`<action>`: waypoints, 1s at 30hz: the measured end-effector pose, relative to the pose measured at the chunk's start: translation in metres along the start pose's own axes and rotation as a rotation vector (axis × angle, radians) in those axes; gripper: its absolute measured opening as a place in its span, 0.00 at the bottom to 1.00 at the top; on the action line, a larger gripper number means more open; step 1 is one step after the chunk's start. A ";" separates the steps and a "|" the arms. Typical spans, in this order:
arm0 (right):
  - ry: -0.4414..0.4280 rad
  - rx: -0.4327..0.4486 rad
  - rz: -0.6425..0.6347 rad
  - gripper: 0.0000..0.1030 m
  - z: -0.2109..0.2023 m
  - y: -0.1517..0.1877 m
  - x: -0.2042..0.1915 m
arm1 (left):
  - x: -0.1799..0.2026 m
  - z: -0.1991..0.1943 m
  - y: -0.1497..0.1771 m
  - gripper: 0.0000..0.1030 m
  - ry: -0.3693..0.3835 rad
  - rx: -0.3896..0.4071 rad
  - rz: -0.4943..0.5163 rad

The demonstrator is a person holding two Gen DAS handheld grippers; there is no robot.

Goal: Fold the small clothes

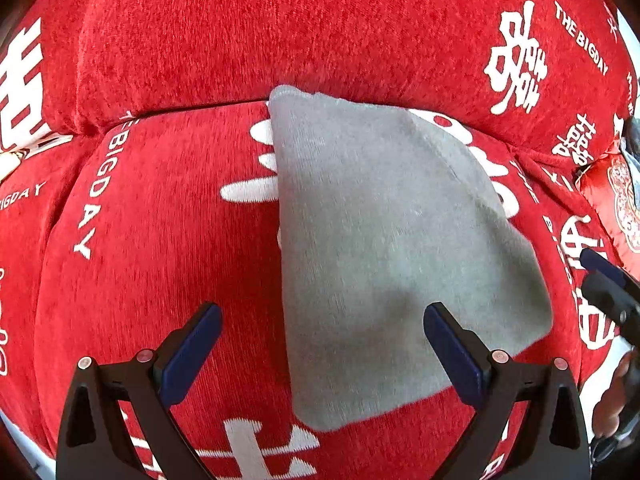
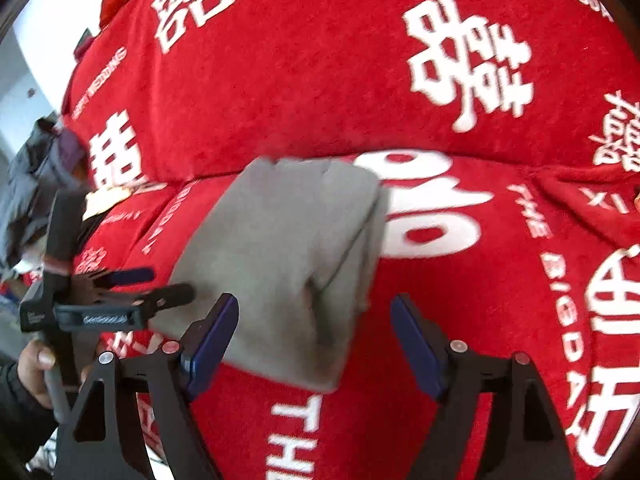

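Cloth (image 1: 384, 248), grey and folded, lies on the red sofa (image 1: 160, 240); my left gripper (image 1: 322, 344) and right gripper (image 2: 314, 336) both gape empty above it. I'd press edges square.

The folded grey garment (image 1: 380, 248) is lying flat on the red sofa seat (image 1: 168, 220), taking up its middle and reaching back to the crease under the backrest (image 1: 280, 32), which is rising behind as a wall. To the garment's left, bare red seat is lying open for a hand to come down. The left gripper (image 1: 322, 354) is hanging over the garment's near edge with jaws spread and nothing between them. The right gripper (image 2: 314, 338) is hovering likewise, wide and clear. A red cushion (image 1: 616, 196) is crowding the seat's right end, beside the garment's right side.
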State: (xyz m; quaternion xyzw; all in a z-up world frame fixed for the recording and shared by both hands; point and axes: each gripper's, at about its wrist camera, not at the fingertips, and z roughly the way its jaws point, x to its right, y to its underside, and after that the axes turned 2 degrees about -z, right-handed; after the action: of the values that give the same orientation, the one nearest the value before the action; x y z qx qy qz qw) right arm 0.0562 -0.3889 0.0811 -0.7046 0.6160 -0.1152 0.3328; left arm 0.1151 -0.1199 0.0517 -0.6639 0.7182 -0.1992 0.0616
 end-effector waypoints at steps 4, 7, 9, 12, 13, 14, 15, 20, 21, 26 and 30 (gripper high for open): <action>0.022 -0.034 0.048 0.79 0.013 -0.015 0.011 | -0.004 0.010 -0.019 0.98 -0.015 0.001 -0.010; 0.019 -0.066 0.079 0.79 0.033 -0.022 0.014 | -0.007 0.025 -0.035 0.98 0.034 -0.033 -0.039; 0.003 -0.098 0.137 0.79 0.050 -0.027 0.022 | -0.012 0.043 -0.047 0.98 0.107 -0.099 -0.083; -0.042 -0.152 0.242 0.79 0.078 -0.032 0.039 | -0.014 0.066 -0.061 0.98 0.170 -0.163 -0.111; -0.063 -0.170 0.272 0.79 0.088 -0.034 0.044 | -0.014 0.072 -0.064 0.98 0.190 -0.181 -0.112; -0.081 -0.189 0.286 0.79 0.097 -0.034 0.047 | -0.014 0.080 -0.066 0.98 0.209 -0.204 -0.117; -0.096 -0.206 0.294 0.79 0.105 -0.035 0.048 | -0.014 0.088 -0.067 0.98 0.228 -0.223 -0.125; -0.168 -0.223 0.269 0.70 0.136 -0.039 0.039 | -0.007 0.090 -0.072 0.80 0.234 -0.167 -0.074; -0.176 -0.237 0.257 0.56 0.141 -0.041 0.034 | -0.005 0.088 -0.072 0.71 0.232 -0.158 -0.054; -0.195 -0.205 0.235 0.37 0.130 -0.048 0.012 | -0.004 0.060 -0.070 0.35 0.225 -0.117 -0.013; -0.213 -0.146 0.199 0.36 0.097 -0.048 -0.016 | -0.001 0.032 -0.062 0.33 0.213 -0.102 0.007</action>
State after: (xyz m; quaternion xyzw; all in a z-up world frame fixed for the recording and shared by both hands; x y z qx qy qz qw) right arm 0.1464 -0.3412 0.0410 -0.6706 0.6507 0.0389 0.3541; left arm 0.1845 -0.1278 0.0448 -0.6386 0.7323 -0.2317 -0.0482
